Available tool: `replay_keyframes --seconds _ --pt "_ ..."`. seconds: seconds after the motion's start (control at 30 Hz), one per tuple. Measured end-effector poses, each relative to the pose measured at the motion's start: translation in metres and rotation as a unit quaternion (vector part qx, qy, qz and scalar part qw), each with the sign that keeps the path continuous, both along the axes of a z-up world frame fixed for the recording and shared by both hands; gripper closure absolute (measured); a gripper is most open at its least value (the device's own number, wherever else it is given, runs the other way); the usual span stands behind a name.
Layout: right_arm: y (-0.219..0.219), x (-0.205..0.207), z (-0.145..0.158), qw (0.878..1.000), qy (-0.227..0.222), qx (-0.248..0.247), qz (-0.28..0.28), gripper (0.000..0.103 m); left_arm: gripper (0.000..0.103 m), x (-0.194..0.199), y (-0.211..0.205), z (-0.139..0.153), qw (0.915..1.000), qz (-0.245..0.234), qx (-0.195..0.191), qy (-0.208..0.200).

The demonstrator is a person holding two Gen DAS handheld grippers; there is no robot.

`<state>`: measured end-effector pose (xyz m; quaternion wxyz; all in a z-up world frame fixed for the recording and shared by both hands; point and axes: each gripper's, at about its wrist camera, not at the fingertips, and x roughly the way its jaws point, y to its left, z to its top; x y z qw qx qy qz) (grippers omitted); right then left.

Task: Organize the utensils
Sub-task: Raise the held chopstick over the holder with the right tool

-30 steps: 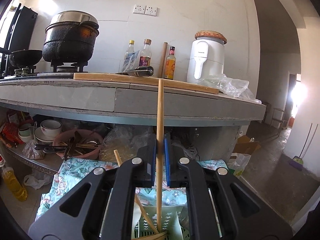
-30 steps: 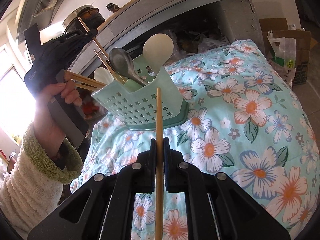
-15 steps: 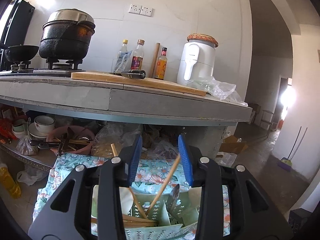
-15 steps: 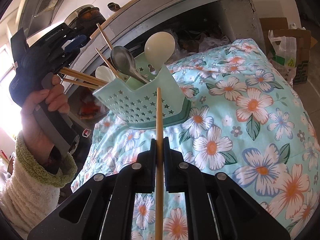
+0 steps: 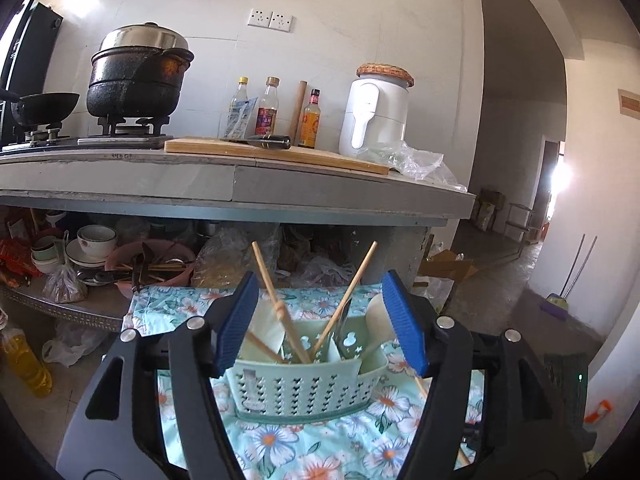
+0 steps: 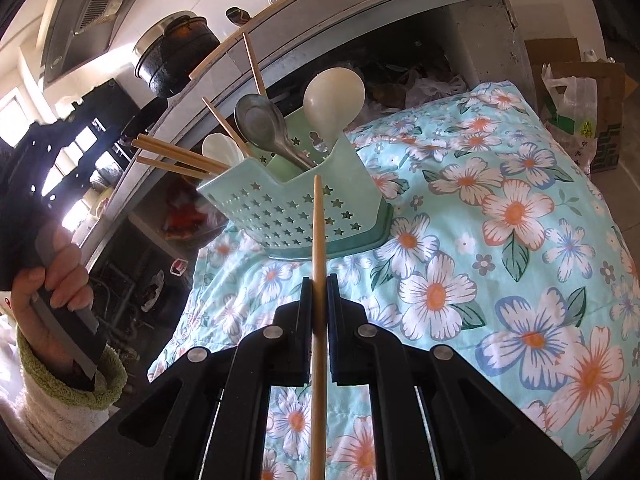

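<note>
Over floral cloth (image 5: 320,444), left tongs (image 5: 320,324) chopstick-free now.

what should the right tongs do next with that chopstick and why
Probably carry the chopstick forward and tip it into the green caddy. The right tongs are shut on it, its tip short of the caddy, where other chopsticks already stand. The left tongs are opening with nothing between the pads.

**Plastic, wood, cloth and metal**

The utensil holder (image 6: 296,216) is pale green matt plastic, pierced with stars. Chopsticks (image 6: 180,156) look like smooth bare wood. The floral cloth (image 6: 500,240) is soft printed fabric. One spoon (image 6: 260,120) is dull grey metal, another (image 6: 334,94) glossy cream plastic.
</note>
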<state>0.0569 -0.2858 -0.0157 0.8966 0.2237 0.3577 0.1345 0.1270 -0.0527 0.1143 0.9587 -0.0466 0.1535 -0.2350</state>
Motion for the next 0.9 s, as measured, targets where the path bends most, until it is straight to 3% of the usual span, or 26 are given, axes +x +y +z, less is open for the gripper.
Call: replay_keyframes --seconds 0.33,0.57,0.73,0.9 --pt "0.015 0.002 0.001 0.999 0.011 -0.024 0.021 0.096 0.034 -0.032 0.027 -0.051 0.9981 0.017 0.035 0.048" --pt "0.018 0.003 0.017 0.998 0.003 -0.042 0.036 0.096 0.034 -0.039 0.048 -0.071 0.9966 0.036 0.017 0.073" --pt "0.02 0.01 0.051 0.998 -0.037 -0.03 0.048 0.096 0.034 -0.042 0.063 -0.078 0.9953 0.054 -0.003 0.081" --pt "0.026 0.027 0.103 0.992 -0.112 -0.032 0.053 0.096 0.034 -0.044 0.079 -0.083 0.9936 0.074 -0.013 0.084"
